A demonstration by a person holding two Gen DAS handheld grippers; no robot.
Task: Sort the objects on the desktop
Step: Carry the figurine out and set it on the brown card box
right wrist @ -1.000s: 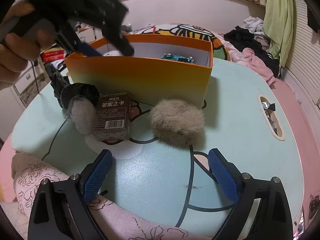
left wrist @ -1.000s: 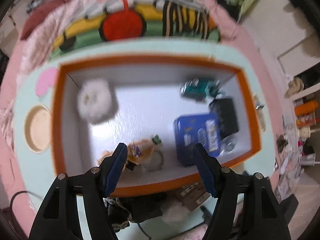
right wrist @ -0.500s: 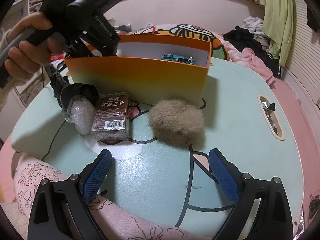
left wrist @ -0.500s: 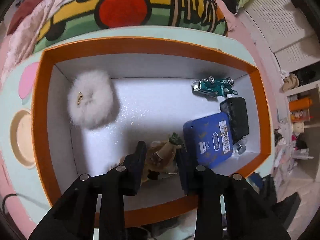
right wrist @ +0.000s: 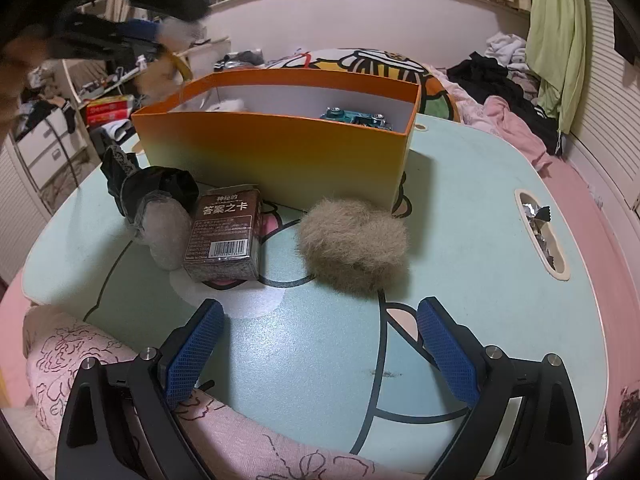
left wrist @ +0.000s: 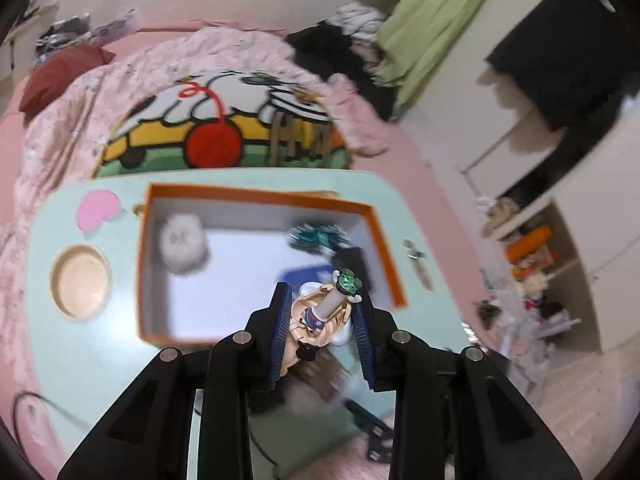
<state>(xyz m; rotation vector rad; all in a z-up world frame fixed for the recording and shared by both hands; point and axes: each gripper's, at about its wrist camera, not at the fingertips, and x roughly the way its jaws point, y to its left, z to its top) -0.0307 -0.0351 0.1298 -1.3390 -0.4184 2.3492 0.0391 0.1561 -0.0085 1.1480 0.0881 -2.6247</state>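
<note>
Status at this moment, per both wrist views.

L gripper: pads pressed onto a small tan figurine w/ green-capped top; held clear above orange box, near its front-right corner. Seen blurred at top left of R-wrist view, above box rim. Whether the figurine was bound for the box or being taken out: could not be told from the frames.

R gripper: spread wide, nothing between the pads; hung low over mint-green table, just short of loose items.

Already in box: white pom-pom at far-left corner; teal toy car at far-right; blue tin and black item just beside it, both partly hidden behind held figurine. Contents blurred; finer detail not readable.

Left on table, in front of box: tan fur ball, close to box wall; brown card pack, tilted, touching grey mesh pouch; black crumpled bag behind pouch. Foil wrappers in table's side slot, unclear if part of sort.

Judged progress: roughly half. Four items boxed, one in hand, about four loose. Likely remaining: settle figurine, then clear front-of-box group. Fur ball nearest to R gripper, soft, easy pinch. Pouch and bag bunched together; risk of dragging both at once.
</note>
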